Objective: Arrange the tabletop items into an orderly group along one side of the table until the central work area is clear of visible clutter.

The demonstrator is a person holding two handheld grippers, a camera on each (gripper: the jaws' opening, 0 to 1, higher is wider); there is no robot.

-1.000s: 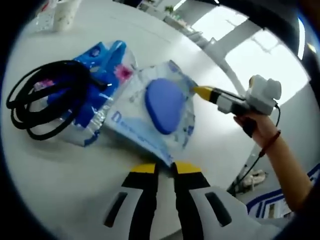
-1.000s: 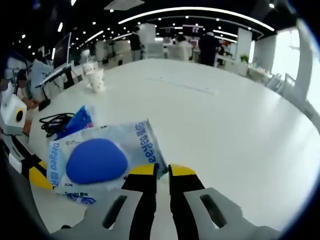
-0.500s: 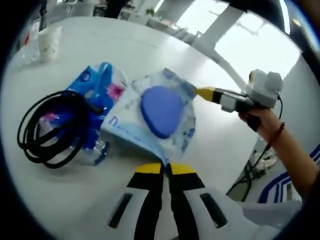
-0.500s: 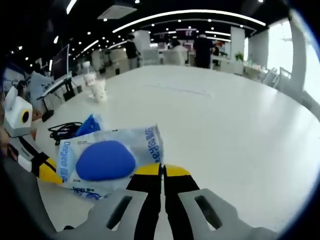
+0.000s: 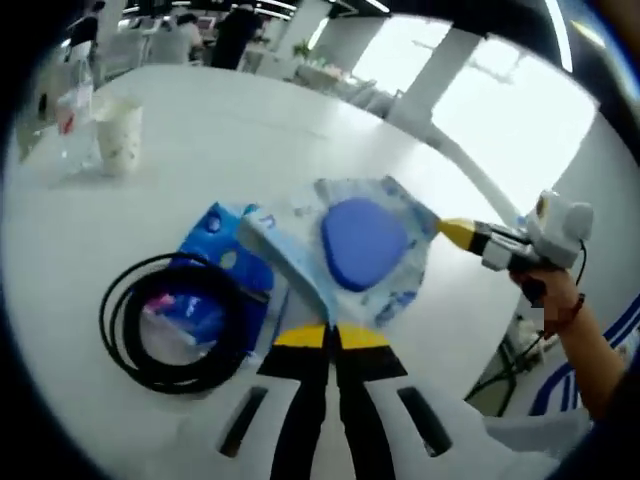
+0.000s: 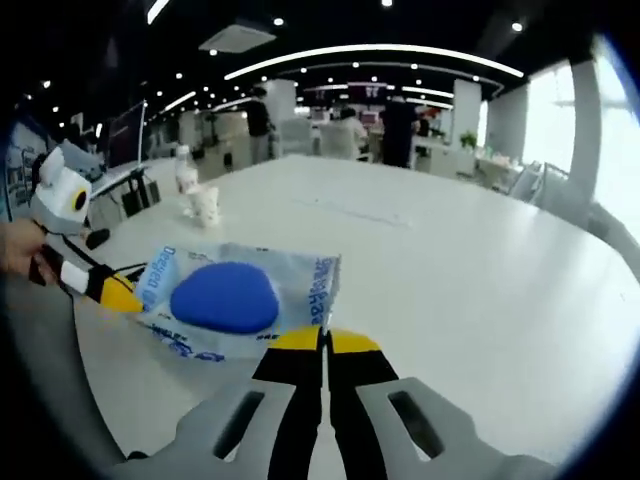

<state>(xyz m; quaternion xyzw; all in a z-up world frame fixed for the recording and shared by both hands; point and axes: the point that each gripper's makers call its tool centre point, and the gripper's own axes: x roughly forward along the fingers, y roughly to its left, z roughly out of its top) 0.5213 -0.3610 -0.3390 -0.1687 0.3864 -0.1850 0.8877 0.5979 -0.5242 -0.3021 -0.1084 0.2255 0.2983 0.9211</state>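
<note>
A clear plastic pack with blue print and a blue oval pad inside (image 5: 365, 245) hangs between both grippers, a little above the white table (image 5: 200, 150). My left gripper (image 5: 327, 338) is shut on its near edge. The right gripper (image 5: 462, 234) comes in from the right, pinching the far corner. In the right gripper view the same pack (image 6: 225, 298) stretches leftward from my right gripper (image 6: 325, 342), which is shut on its corner. The left gripper's yellow tips (image 6: 118, 293) hold the opposite end. A black coiled cable (image 5: 165, 325) lies on a blue packet (image 5: 222, 255) beside the pack.
A paper cup (image 5: 118, 135) and a clear bottle (image 5: 65, 120) stand at the far left of the table; the cup (image 6: 208, 205) and bottle (image 6: 185, 170) also stand behind the pack. A person's hand (image 5: 545, 290) holds the right gripper. Desks and people fill the background.
Both grippers' jaws closed from a narrow gap onto the pack's edges. The pack has come up off the table and now partly overhangs the blue packet. Both cameras rose.
</note>
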